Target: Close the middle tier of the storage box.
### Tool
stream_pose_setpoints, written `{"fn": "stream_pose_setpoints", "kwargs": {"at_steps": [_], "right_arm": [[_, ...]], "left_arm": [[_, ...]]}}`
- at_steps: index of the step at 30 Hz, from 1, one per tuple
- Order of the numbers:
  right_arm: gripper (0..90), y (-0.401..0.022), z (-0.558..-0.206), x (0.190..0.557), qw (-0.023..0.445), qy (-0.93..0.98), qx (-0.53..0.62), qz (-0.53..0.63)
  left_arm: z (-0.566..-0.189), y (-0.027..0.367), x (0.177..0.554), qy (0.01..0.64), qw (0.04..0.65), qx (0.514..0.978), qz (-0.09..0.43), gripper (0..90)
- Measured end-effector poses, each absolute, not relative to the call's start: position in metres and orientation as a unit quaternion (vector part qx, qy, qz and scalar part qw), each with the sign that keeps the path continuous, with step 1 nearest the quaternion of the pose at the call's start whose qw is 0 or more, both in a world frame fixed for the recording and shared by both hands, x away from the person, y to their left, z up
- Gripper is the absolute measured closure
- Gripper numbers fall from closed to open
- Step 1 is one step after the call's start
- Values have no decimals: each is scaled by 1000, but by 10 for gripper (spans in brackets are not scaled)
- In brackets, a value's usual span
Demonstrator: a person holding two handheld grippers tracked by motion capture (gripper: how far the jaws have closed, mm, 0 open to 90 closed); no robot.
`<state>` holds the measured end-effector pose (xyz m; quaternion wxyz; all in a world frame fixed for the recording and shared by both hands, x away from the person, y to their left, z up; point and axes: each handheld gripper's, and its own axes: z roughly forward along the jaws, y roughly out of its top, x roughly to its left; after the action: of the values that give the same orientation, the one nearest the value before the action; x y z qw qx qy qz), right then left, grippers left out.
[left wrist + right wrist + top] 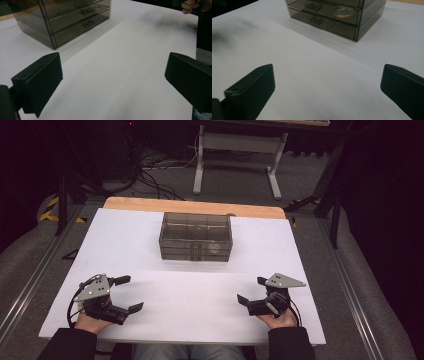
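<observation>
A smoky, see-through plastic drawer unit [196,236] stands at the far middle of the white table top [150,250], its drawer fronts facing the person; in the high view it sits well apart from both grippers, roughly midway between them but farther back. The left gripper [129,294] rests at the near left of the table, held in the person's left hand [92,321]; its jaws are spread wide with nothing between them, and its grey three-cornered plate [93,288] lies on top. The right gripper [250,290] rests at the near right, held in the right hand [280,320]; its jaws also stand wide apart and empty, pointing inward toward the middle of the table.

In the left gripper view the two black jaws rise at the bottom corners with bare white surface between them; the drawer unit [62,20] stands at the upper left, showing stacked drawers with small handles [87,23] on their fronts; at the upper right corner fingers of the other hand [190,6] appear. In the right gripper view the jaws are likewise far apart over bare table; the drawer unit [352,27] fills the upper middle, and a round, pale yellowish ring-like object [344,12] lies inside one of its drawers, seen through the tinted front; what exactly it is cannot be told.
</observation>
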<state>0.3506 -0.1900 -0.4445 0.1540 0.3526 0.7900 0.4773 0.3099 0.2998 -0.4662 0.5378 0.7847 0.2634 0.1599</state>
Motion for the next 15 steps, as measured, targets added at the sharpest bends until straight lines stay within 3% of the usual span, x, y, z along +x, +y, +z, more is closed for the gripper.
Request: {"fn": "stream_pose_setpoints", "kwargs": {"at_steps": [15], "right_arm": [[0,-207,-452,329,183,761,358,510]], "left_arm": [[-466,304,310,265,536,784,166,22]]}}
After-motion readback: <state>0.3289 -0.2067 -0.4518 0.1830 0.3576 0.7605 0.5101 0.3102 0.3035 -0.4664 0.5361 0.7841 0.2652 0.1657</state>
